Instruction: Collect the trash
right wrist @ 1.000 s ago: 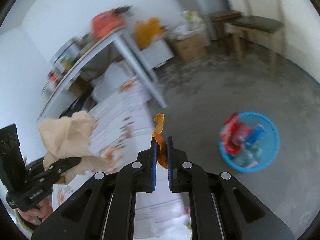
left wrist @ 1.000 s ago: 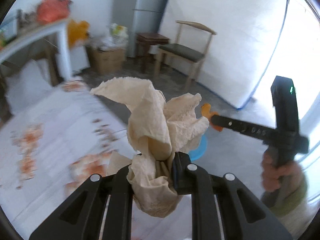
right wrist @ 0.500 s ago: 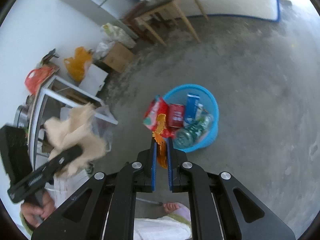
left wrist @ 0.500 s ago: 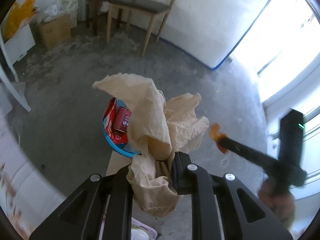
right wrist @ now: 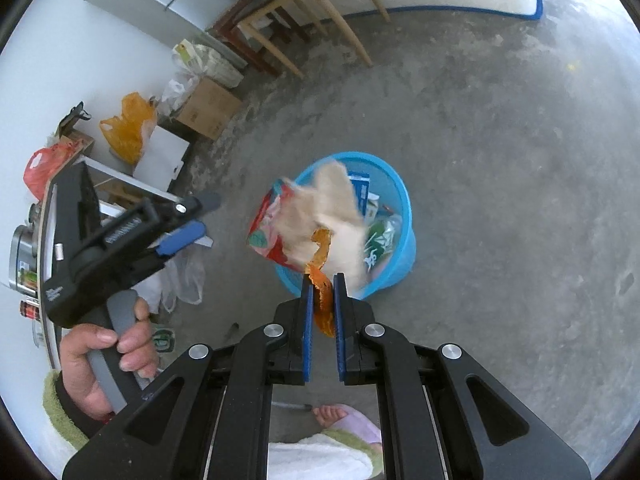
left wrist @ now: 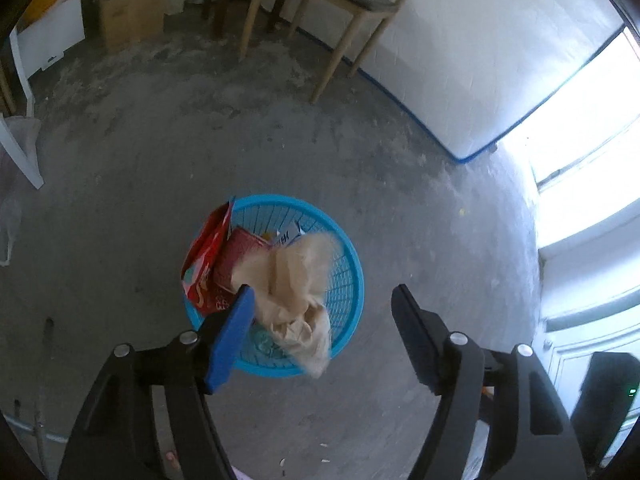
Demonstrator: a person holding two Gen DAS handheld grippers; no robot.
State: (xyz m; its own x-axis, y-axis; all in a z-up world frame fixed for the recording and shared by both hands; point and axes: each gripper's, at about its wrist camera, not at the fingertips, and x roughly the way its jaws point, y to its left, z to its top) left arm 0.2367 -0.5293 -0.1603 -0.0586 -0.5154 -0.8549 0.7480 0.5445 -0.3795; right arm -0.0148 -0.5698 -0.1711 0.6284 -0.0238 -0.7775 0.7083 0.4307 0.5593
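Over the bare concrete floor (left wrist: 400,208), the left gripper (left wrist: 322,310) has just opened its jaws, dropping the crumpled beige paper (left wrist: 292,280) into the blue trash basket (left wrist: 348,256), while the right gripper (right wrist: 322,280) stays clamped on an orange peel (right wrist: 322,272), likely next to go in.

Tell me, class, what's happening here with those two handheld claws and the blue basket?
A person is clearing up trash with a claw in each hand. The left claw has just opened its jaws over the blue basket, and the crumpled beige paper is free of them, dropping among the wrappers already inside. The right claw is shut on a piece of orange peel, held above the basket and not yet let go.
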